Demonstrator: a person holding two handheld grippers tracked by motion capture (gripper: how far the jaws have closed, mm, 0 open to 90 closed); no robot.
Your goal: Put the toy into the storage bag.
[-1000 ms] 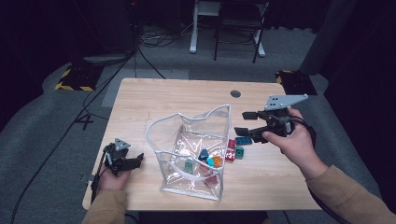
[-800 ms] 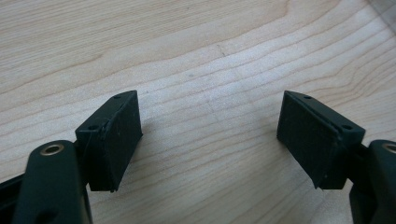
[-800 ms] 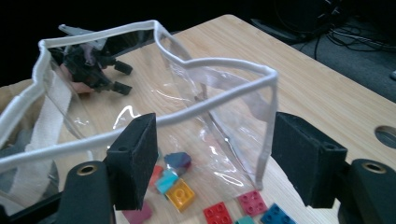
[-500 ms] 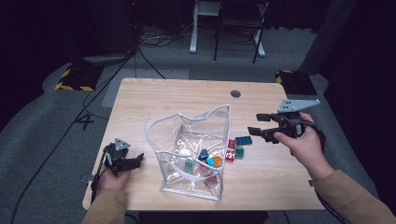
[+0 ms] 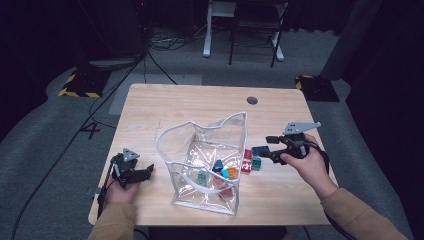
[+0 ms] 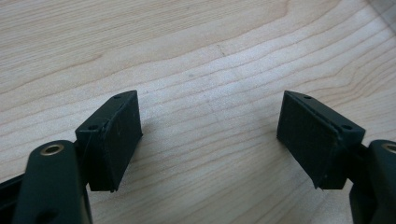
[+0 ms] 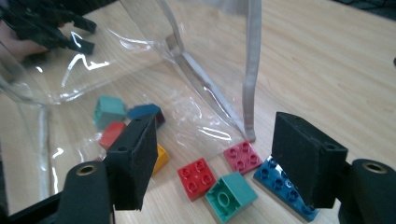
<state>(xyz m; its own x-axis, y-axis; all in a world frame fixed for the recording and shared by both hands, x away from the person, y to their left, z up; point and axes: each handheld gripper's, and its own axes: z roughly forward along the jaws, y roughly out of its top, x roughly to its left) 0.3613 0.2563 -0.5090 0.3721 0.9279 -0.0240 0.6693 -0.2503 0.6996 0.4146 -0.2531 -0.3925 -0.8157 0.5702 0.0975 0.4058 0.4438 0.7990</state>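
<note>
A clear plastic bag (image 5: 205, 165) stands open in the middle of the wooden table (image 5: 200, 107), with several coloured bricks inside it. Beside its right wall lie a red brick (image 7: 196, 176), a green brick (image 7: 231, 196), a pink brick (image 7: 242, 156) and a blue brick (image 7: 285, 191). My right gripper (image 5: 268, 147) hovers low over these loose bricks, open, its jaws (image 7: 217, 140) straddling them without touching. At the table's front left my left gripper (image 5: 145, 171) rests open, with only bare wood showing between its jaws (image 6: 210, 126).
Seen through the bag's wall are a teal brick (image 7: 109, 111), a dark blue brick (image 7: 145, 112), a red brick (image 7: 112, 134) and an orange brick (image 7: 160, 158). A round cable hole (image 5: 252, 100) sits near the table's far edge. Chair legs (image 5: 250, 45) stand beyond the table.
My right gripper has dropped from above the table's right side down towards the loose bricks beside the bag, still open. The left gripper has not moved.
</note>
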